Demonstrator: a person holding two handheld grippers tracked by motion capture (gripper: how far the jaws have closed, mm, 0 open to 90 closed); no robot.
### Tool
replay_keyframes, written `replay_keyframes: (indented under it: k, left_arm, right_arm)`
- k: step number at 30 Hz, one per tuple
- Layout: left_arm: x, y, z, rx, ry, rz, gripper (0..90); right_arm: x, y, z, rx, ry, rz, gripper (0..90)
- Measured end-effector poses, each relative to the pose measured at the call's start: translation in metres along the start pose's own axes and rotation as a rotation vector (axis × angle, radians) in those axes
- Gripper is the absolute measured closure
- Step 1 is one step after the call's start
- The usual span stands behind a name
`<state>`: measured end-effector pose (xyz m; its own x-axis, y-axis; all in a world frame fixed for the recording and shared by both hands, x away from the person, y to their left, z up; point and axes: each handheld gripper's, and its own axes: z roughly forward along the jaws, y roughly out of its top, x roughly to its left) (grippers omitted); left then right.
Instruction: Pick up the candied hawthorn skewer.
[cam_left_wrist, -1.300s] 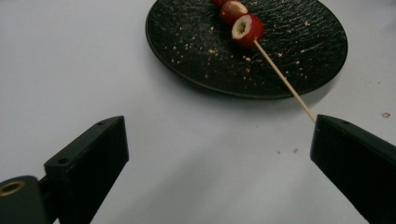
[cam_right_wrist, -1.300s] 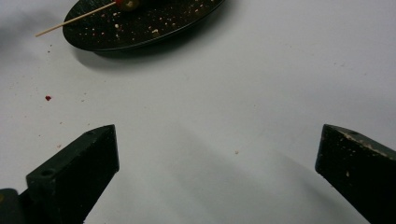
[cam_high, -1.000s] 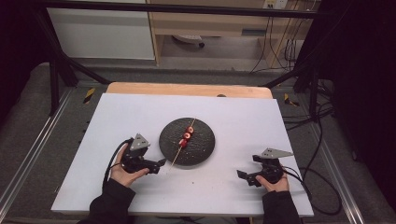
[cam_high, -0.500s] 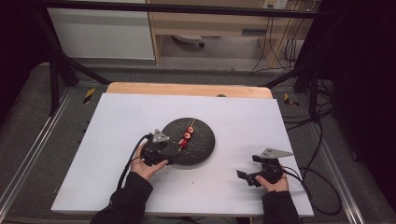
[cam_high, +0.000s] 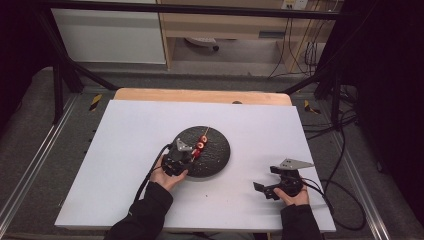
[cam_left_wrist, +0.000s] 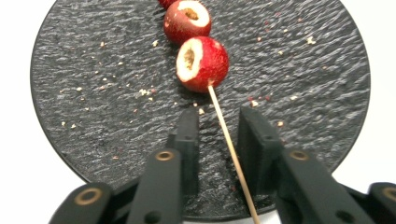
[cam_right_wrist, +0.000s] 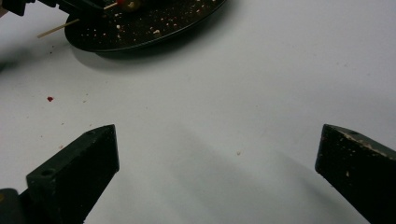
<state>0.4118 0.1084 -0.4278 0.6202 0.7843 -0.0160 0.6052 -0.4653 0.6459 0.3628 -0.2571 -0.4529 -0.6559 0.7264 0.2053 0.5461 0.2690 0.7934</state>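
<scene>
As the person leaned in over the white-topped table (cam_high: 125, 150), the left gripper (cam_high: 186, 156) sat over the near-left edge of the round black slate-textured plate (cam_high: 217, 155), its jaws just having been closing around the thin wooden skewer (cam_left_wrist: 231, 154). In the left gripper view the stick ran up between the two black jaws, a narrow gap showing on either side, so the pads were drawn in close but not yet pressing on the wood. The skewer lay flat on the plate and carried glossy red candied fruits (cam_left_wrist: 201, 63), the nearest one with a pale, cored end turned toward the camera; a second red fruit sat just behind it, touching. Crumbs and red flecks were scattered across the dark surface. The bare end of the stick reached out past the plate's near rim.

The right gripper (cam_high: 274, 186) rested on the table well apart from the plate, held at the near-right by the person's right hand (cam_high: 294, 196). Its jaws stood wide apart with nothing but bare white tabletop between them in the right gripper view, the plate's edge (cam_right_wrist: 140, 32) and the skewer tip (cam_right_wrist: 56, 29) lying farther off at upper left.
</scene>
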Motion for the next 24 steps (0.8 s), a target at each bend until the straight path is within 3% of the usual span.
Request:
replay_keyframes:
  k: [8,13,24]
  left_arm:
    - [-0.003,0.000,0.001,0.003,0.022,-0.011,81.8]
    - [-0.001,-0.003,-0.001,-0.011,0.017,-0.040,87.6]
    - [0.006,-0.012,-0.016,-0.112,-0.006,-0.049,88.4]
  right_arm:
    - [0.000,0.000,0.000,0.000,0.002,0.001,0.6]
    - [0.000,0.000,0.000,-0.001,0.002,-0.002,0.6]
    - [0.000,0.000,0.000,-0.002,0.004,0.002,0.6]
